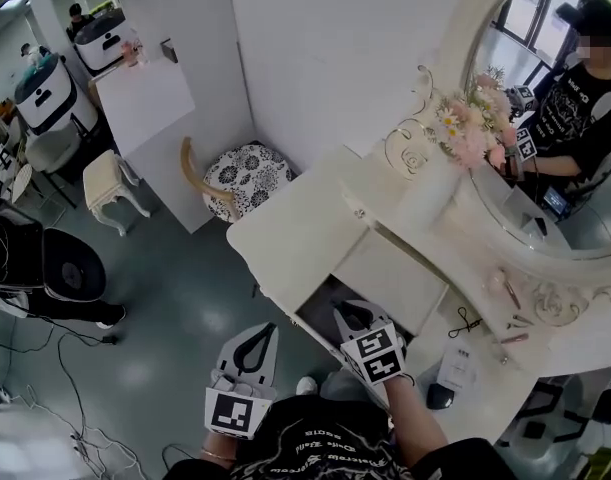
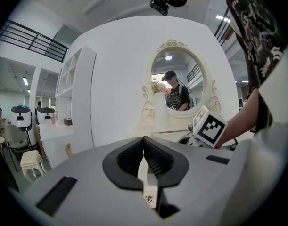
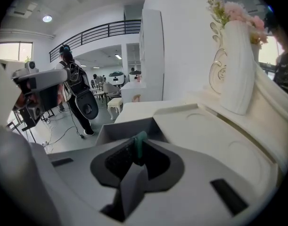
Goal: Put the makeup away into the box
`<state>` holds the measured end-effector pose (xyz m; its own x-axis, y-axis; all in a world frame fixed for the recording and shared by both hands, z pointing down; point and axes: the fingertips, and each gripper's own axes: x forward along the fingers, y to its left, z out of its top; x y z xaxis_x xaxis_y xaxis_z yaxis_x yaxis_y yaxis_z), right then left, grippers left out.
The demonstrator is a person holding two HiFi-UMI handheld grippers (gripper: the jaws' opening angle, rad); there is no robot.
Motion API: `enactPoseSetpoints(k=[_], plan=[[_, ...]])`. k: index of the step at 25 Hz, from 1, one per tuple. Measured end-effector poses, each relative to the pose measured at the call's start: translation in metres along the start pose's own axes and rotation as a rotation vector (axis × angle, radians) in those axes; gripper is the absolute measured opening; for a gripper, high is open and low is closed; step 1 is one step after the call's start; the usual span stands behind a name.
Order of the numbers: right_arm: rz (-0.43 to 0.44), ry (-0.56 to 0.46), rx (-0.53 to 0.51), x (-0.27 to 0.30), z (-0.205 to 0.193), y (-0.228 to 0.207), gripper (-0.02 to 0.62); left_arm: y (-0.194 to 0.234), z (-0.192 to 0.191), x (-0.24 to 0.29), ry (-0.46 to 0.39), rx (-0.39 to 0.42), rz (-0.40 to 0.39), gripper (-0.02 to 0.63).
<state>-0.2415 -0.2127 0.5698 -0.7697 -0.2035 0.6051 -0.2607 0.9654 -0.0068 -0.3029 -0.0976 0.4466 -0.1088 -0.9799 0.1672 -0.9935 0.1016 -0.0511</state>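
Note:
My right gripper [image 1: 349,315] hangs over the dark open compartment [image 1: 320,313] at the front of the white vanity. In the right gripper view, the right gripper [image 3: 138,142] is shut on a small green makeup item [image 3: 140,139], with the grey-walled compartment [image 3: 116,130] just beyond the jaws. My left gripper [image 1: 262,332] is held lower left near my body; its jaws [image 2: 143,142] are shut with nothing between them. More makeup pieces [image 1: 512,295] lie on the vanity's right side below the mirror.
A white vase of flowers [image 1: 455,138] stands by the round mirror [image 1: 565,118]; the vase [image 3: 238,74] is close on the right in the right gripper view. A black clip [image 1: 465,321], a white card [image 1: 455,368] and a dark oval object [image 1: 440,396] lie near the front edge. A patterned stool [image 1: 245,173] sits left of the vanity.

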Motion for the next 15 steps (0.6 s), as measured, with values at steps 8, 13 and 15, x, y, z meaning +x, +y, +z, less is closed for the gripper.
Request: enactPoseSetpoints(k=[8,13,15], plan=[[0.027,0.021,0.003,0.014,-0.002,-0.001,0.061,-0.006,-0.002,-0.005,0.012,0.003,0.018,0.015],[0.052,0.045,-0.051,0.026,-0.005,0.004,0.063,-0.003,-0.006,-0.010,0.026,-0.006,0.041,0.015],[0.062,0.062,-0.056,0.027,-0.006,0.005,0.064,-0.003,-0.009,-0.010,0.034,-0.007,0.046,0.015]])
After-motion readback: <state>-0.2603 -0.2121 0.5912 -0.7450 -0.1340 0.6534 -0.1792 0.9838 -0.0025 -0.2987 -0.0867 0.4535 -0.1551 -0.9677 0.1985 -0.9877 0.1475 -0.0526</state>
